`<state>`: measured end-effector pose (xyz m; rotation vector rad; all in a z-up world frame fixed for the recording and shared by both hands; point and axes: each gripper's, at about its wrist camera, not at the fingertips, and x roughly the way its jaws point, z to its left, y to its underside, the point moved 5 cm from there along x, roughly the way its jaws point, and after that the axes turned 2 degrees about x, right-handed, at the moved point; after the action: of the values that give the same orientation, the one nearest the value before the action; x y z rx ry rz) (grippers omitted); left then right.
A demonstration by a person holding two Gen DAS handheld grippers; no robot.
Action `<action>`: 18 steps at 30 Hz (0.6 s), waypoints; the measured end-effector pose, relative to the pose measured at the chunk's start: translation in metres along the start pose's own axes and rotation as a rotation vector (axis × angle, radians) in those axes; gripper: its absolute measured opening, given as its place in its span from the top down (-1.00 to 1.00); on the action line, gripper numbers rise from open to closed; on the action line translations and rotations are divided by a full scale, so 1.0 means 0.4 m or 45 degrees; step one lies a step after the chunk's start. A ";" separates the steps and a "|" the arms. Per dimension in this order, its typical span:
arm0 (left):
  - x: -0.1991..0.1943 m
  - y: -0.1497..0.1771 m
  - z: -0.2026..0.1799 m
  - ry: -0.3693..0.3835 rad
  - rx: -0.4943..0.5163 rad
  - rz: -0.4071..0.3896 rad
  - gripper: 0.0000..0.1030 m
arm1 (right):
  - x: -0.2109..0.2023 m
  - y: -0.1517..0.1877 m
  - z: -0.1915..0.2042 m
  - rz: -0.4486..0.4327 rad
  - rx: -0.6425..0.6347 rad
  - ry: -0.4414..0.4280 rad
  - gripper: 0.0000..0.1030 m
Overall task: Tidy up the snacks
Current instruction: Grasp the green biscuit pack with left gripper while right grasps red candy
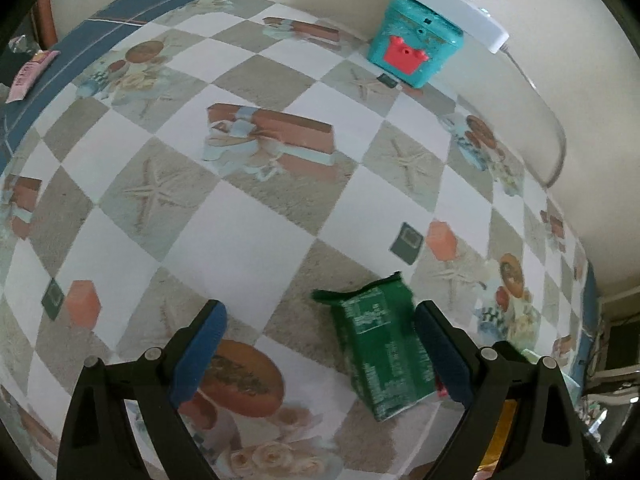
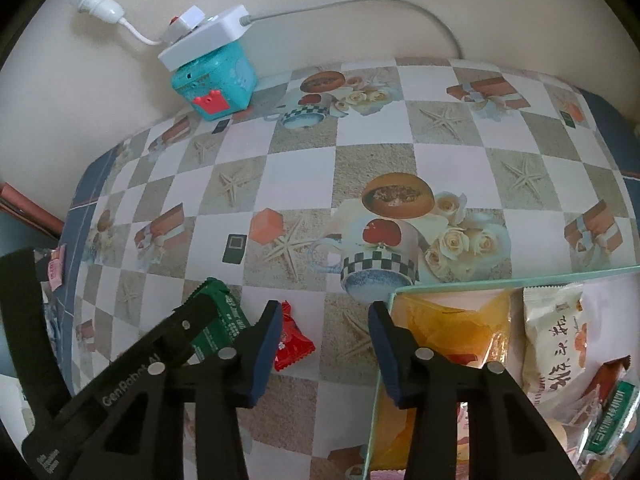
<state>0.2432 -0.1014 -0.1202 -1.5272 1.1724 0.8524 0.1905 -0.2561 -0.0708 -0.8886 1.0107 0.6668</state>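
i've got l gripper wide over green packet, r gripper narrow, empty; next: clamp packet, carry to glass tray.

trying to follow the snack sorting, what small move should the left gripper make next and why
Probably shift the left gripper toward the green packet to centre it, then close. Its jaws are open and empty, the packet lies flat on the tablecloth against the right-hand finger, and other snacks already sit in the glass container.
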 end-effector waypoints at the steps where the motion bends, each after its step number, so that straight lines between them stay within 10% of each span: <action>1: 0.000 0.000 -0.002 0.015 -0.001 -0.002 -0.84 | -0.001 0.001 -0.001 0.000 0.002 -0.009 0.13; 18: 0.021 -0.002 -0.007 -0.133 0.080 0.011 -0.84 | 0.004 0.011 0.006 0.016 -0.025 0.005 0.15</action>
<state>0.2465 -0.1061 -0.1271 -1.4108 1.1202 0.8825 0.1886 -0.2518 -0.0732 -0.9019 1.0156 0.6870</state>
